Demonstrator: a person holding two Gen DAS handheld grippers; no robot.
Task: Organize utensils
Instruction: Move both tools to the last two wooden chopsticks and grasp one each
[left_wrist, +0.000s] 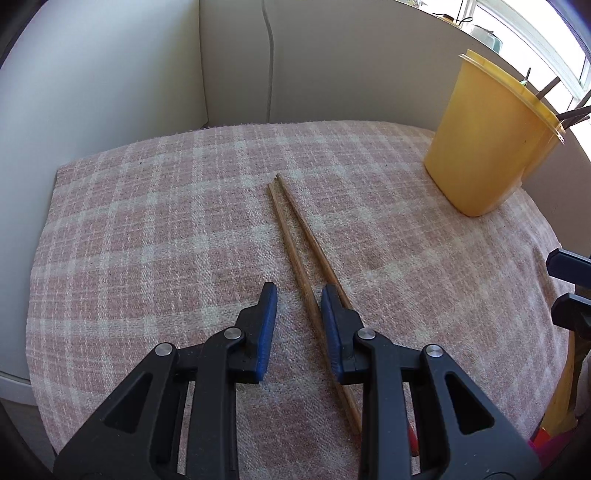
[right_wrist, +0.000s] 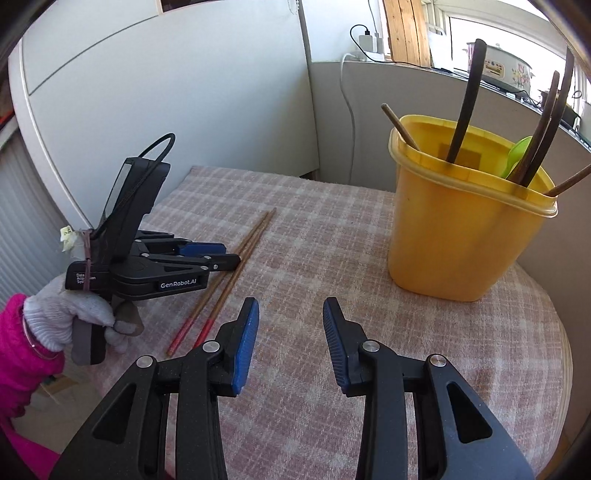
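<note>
Left claw (left_wrist: 299, 291): jaws parted, straddling one of the two chopsticks (left_wrist: 299, 258) on the checked cloth (left_wrist: 147, 229) covering the worktop; pads not pressing on it. The second stick passes under or just beside the right-hand pad, can't tell which. Right claw (right_wrist: 291, 308): jaws apart, nothing between them, over bare cloth near the sticks' handle ends.

Step in hand looks like picking up the pair. To do it well: centre both sticks between the pads before closing, else one likely gets left behind or skews. Grip nearer the middle so they don't pivot, then tip them into the yellow tub (left_wrist: 491, 136) at the far right.

View differences: the right wrist camera shows the tub's contents, dark utensils (right_wrist: 463, 99) and a green spoon (right_wrist: 519, 153), plus the sticks' red ends and the gloved hand (right_wrist: 70, 314) holding the left claw. The left wrist camera shows the pad-to-stick alignment, which the other one doesn't resolve.
</note>
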